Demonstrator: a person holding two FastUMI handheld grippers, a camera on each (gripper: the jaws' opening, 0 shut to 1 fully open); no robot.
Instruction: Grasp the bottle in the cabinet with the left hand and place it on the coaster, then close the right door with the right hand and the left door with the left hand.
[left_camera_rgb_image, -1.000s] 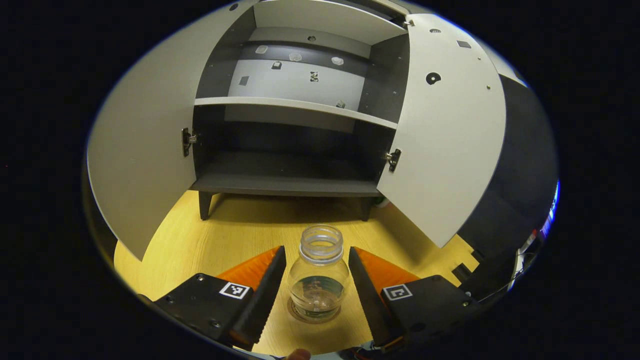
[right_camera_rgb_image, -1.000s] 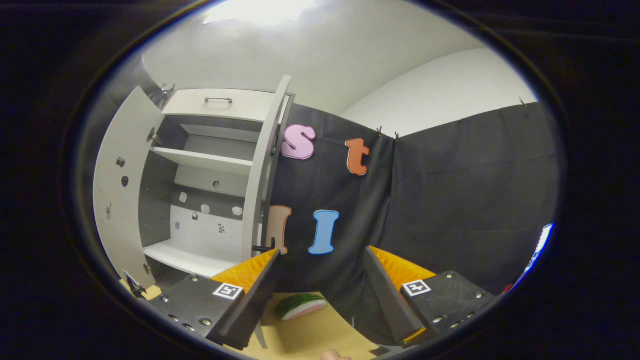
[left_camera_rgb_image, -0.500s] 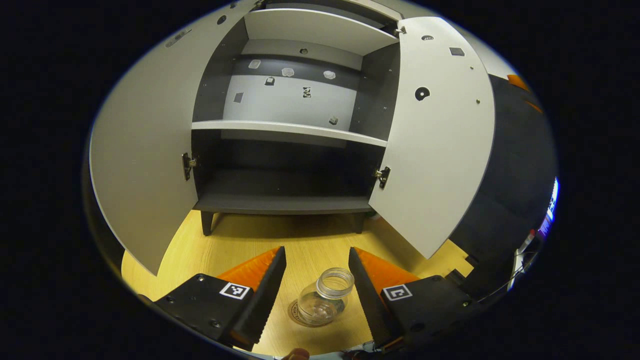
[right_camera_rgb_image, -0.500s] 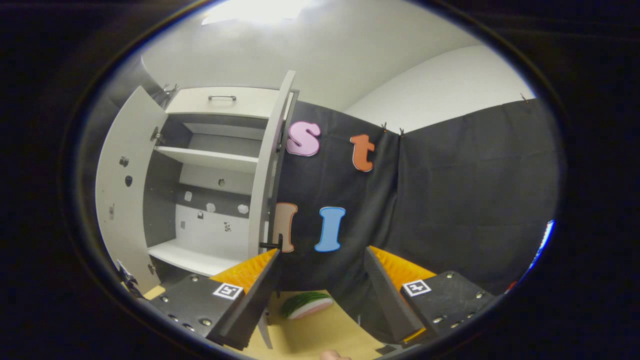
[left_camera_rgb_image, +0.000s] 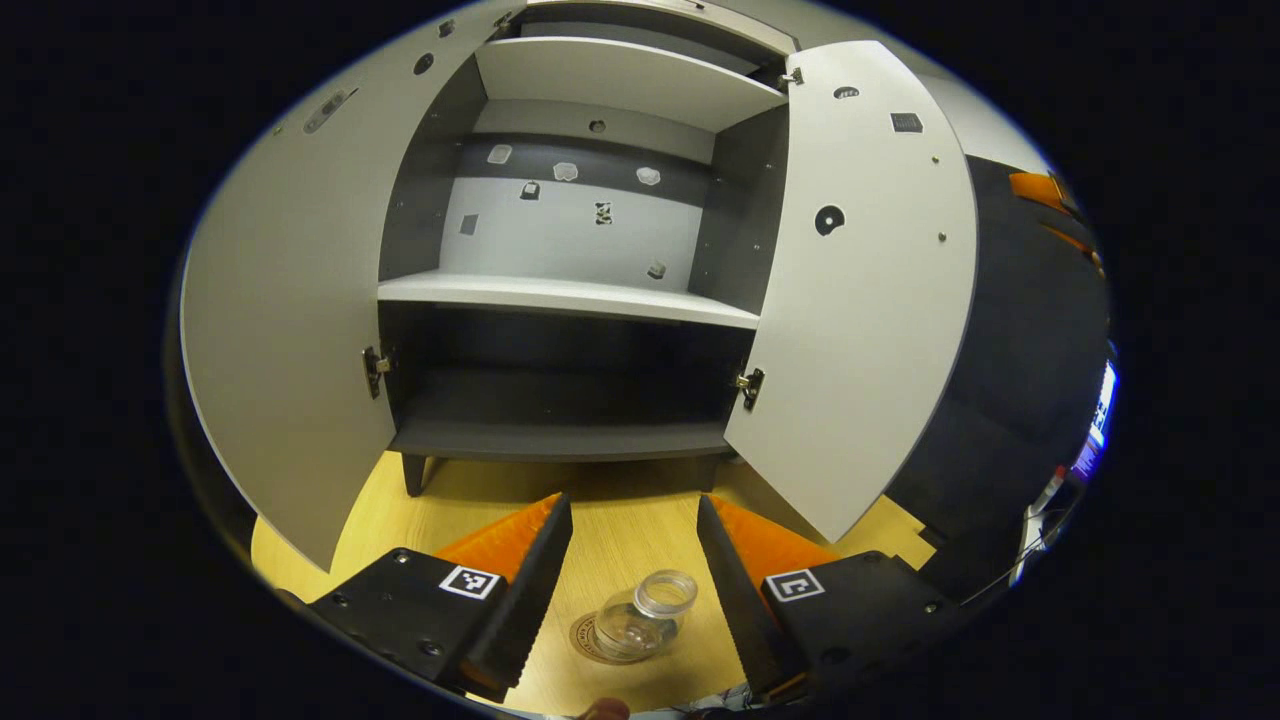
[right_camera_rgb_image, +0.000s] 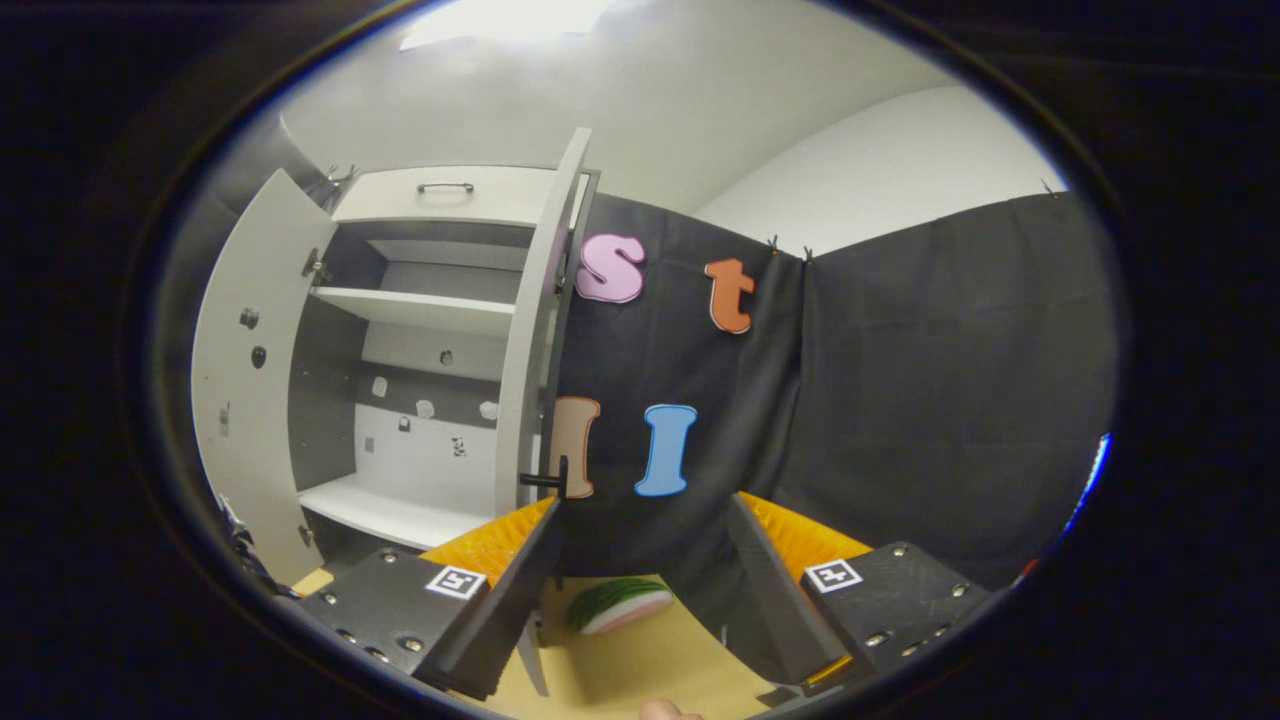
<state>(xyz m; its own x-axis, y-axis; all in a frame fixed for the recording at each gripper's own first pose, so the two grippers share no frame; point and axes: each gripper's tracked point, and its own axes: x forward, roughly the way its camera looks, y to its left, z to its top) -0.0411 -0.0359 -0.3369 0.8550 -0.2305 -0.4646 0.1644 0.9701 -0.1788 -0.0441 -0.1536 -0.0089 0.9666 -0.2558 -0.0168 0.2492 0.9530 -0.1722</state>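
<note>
Bottle (left_camera_rgb_image: 643, 620) is already sitting on the coaster (left_camera_rgb_image: 590, 640) on the bench (left_camera_rgb_image: 460, 490), left gripper (left_camera_rgb_image: 634, 560) and right gripper (right_camera_rgb_image: 640, 570) both spread with nothing held, so just the right door (left_camera_rgb_image: 860, 290) and left door (left_camera_rgb_image: 290, 320) left to shut.

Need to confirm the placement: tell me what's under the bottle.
A round brown coaster lies under the clear bottle, on the wooden tabletop. Its left edge shows; the rest is covered by the bottle.

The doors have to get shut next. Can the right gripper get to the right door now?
Probably yes. The right gripper is open and holds nothing, the right door stands open just ahead on its left, and nothing lies between them.
</note>
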